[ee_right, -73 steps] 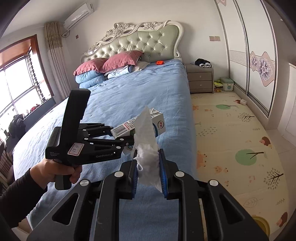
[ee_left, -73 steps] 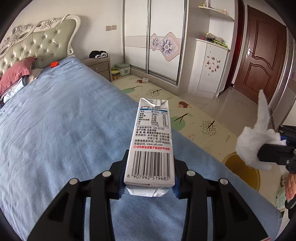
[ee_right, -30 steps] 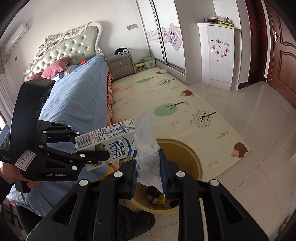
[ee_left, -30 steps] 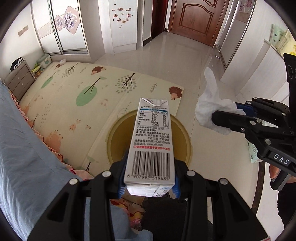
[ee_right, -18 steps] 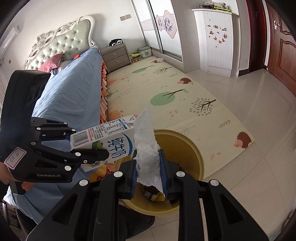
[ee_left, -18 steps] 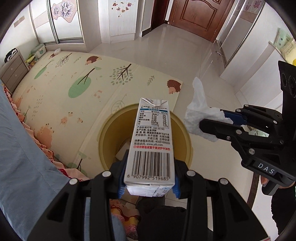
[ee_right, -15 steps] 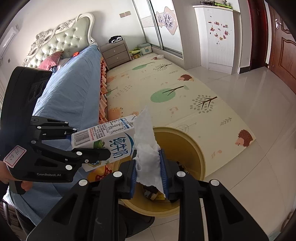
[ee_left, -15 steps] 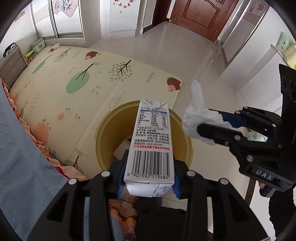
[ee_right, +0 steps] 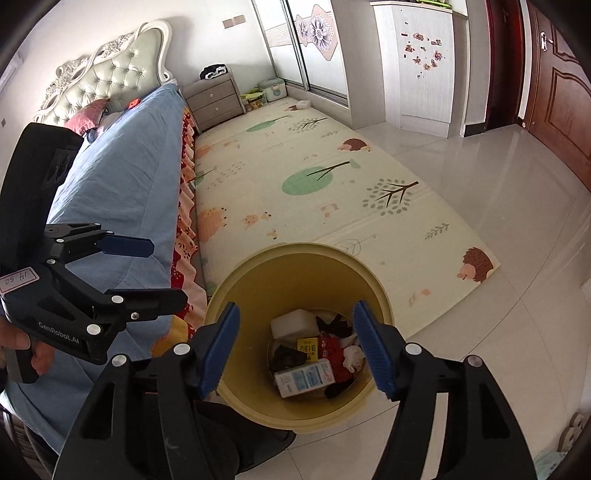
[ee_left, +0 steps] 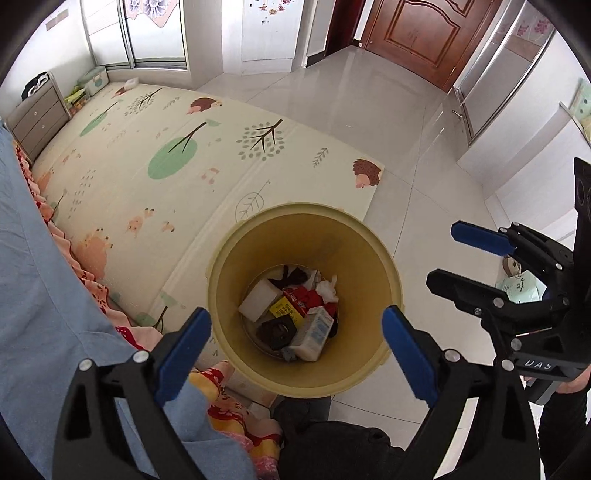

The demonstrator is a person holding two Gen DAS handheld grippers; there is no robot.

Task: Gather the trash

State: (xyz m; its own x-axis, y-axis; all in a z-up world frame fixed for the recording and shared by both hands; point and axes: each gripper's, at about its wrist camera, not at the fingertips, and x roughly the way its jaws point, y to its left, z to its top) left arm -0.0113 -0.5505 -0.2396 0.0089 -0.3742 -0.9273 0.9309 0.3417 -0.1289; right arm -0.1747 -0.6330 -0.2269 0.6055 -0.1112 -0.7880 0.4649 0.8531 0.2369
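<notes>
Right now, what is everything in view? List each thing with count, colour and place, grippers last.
trash bin: one, yellow, on the floor at the play mat's edge, beside the bed.
milk carton: one, white and blue, lying in the bin.
tissue: one, white, crumpled in the bin.
other rubbish: white block, red and yellow packs, dark pieces, all in the bin.
play mat: one, cream with trees and hedgehogs, on the floor.
bed: one, blue cover, pale tufted headboard.
nightstand: one, grey, beside the headboard.
door: one, brown, across the room.
left gripper: black, blue pads, over the bin, jaws just opened, empty.
right gripper: same colours, over the bin, jaws just opened, empty.
</notes>
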